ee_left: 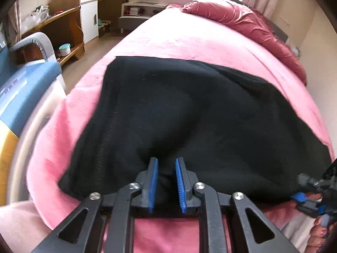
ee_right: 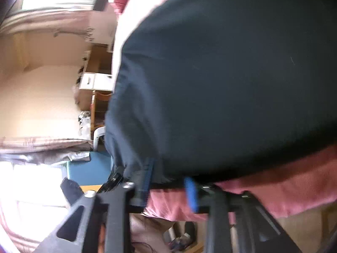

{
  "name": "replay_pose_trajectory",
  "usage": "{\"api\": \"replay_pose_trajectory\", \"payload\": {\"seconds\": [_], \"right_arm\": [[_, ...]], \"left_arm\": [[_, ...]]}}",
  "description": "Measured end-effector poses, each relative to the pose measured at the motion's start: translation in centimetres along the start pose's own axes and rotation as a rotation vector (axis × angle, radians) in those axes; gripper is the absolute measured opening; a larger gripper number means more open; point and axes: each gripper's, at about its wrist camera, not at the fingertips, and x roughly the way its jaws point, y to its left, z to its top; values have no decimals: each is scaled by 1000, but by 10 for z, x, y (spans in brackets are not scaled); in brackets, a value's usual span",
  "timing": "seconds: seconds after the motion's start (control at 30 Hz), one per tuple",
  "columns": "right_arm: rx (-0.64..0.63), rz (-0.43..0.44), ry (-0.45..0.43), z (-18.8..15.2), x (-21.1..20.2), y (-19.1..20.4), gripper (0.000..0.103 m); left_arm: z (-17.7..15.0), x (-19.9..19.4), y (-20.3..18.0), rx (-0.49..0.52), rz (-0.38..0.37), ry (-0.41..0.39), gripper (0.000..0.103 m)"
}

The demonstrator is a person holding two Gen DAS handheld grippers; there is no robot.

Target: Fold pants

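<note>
Black pants [ee_left: 189, 116] lie folded in a broad block on the pink bed [ee_left: 168, 35]. My left gripper [ee_left: 167, 162] is at their near edge, and a bunched ridge of black cloth fills the narrow gap between its blue pads [ee_left: 153, 181]. It is shut on that cloth. My right gripper [ee_left: 311, 191] shows at the far right edge, at the pants' near right corner. In the blurred, tilted right wrist view the pants [ee_right: 231, 73] fill the frame. My right gripper [ee_right: 168, 181] stands open there, with the cloth's edge lying over its fingertips [ee_right: 190, 191].
A red quilt [ee_left: 242, 23] is heaped at the head of the bed. A blue and white box [ee_left: 23, 92] stands close to the bed's left side, with a wooden desk [ee_left: 63, 27], a white cabinet [ee_left: 89, 14] and a nightstand [ee_left: 139, 10] beyond. A hand [ee_left: 320, 229] is at the lower right.
</note>
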Motion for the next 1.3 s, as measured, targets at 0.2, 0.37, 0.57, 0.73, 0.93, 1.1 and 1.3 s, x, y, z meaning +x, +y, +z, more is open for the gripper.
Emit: {"api": "replay_pose_trajectory", "payload": {"seconds": [0.2,0.37,0.57,0.73,0.93,1.1,1.3], "right_arm": [[-103,19,97,-10,45,30,8],[-126,-42,158,-12,72,34,8],[-239,-61,57,13,2,56,36],[-229,-102,-206,52,-129,37,51],[65,-238,-518,96,-271,-63,54],[184,-450,-594,123,-326,-157,56],[234,-332,-702,142,-345,-215,56]], "left_arm": [[-7,-8,-2,114,121,-2,11],[-10,-15,-1,74,135,0,11],[11,-29,-25,4,-71,-73,12],[21,-11,-74,103,-133,-59,16],[10,24,-77,127,-35,30,16],[14,23,-78,98,-33,27,16],[9,19,-69,40,-35,17,16]]}}
